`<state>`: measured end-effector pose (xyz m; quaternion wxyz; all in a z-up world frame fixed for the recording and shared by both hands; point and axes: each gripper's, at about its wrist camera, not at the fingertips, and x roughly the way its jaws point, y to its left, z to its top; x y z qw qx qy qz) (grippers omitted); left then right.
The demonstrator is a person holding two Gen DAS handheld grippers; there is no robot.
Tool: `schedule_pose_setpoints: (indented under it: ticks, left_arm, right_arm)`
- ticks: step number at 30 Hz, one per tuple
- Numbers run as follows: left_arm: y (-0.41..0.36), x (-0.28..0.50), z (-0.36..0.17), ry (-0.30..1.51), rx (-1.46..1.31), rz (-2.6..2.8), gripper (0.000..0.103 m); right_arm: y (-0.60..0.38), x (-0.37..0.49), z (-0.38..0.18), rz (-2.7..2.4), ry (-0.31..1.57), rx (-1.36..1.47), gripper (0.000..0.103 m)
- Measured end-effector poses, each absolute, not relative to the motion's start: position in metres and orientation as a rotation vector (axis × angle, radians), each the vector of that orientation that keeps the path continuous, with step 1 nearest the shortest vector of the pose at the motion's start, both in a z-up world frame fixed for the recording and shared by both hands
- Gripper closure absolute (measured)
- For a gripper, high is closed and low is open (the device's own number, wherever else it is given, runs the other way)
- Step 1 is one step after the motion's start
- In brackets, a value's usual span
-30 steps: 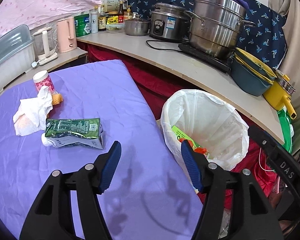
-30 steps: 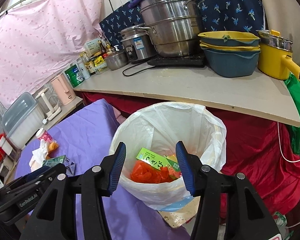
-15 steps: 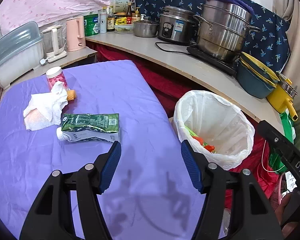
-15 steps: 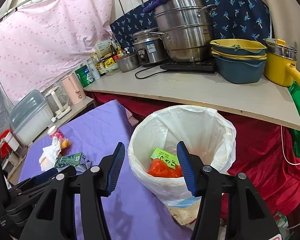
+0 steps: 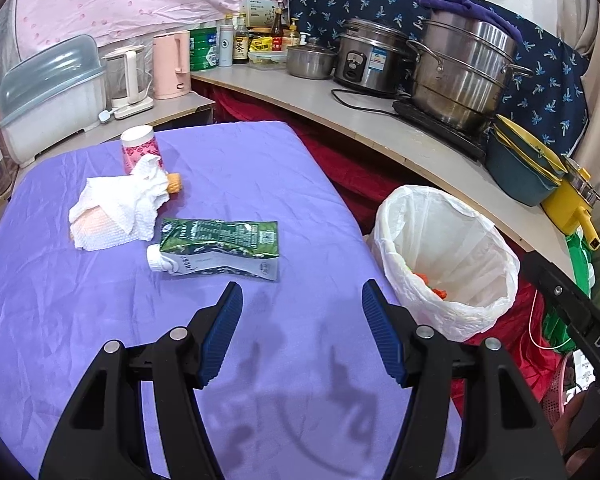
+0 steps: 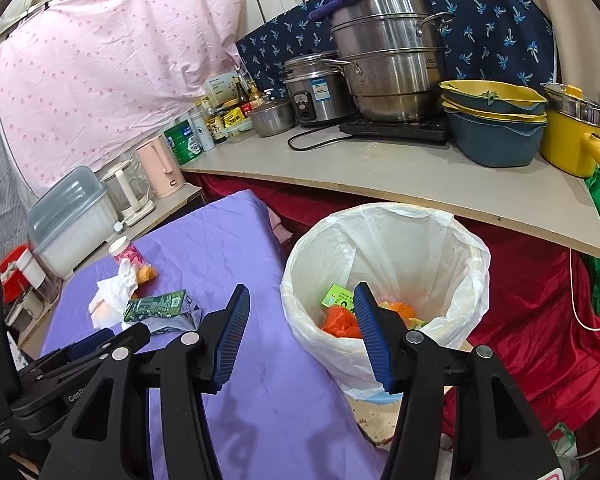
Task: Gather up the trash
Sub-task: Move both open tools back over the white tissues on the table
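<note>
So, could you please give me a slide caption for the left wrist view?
Open left gripper above the purple table, facing a milk carton and tissue, bin alongside.

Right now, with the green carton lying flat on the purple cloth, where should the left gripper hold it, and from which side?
Probably across the middle of the green carton, coming from above with the open left gripper. It lies flat on its broad face, so the jaws should close on its two long edges. Avoid the white cap: it is small and beside the tissue.

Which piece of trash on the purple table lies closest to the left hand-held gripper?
The green carton, lying on its side just ahead of the open left hand-held gripper; the tissue and cup sit farther back.
</note>
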<state>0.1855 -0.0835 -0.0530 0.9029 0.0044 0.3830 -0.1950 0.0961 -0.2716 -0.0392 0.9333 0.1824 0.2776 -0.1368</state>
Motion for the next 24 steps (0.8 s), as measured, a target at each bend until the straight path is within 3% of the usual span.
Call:
schedule_pose_setpoints:
  ticks: [24]
  left_arm:
    - [0.024,0.211,-0.070,0.810,-0.046,-0.226,0.044]
  right_arm:
    - [-0.187,0.140,-0.063,-0.132,0.658,0.324,0.050]
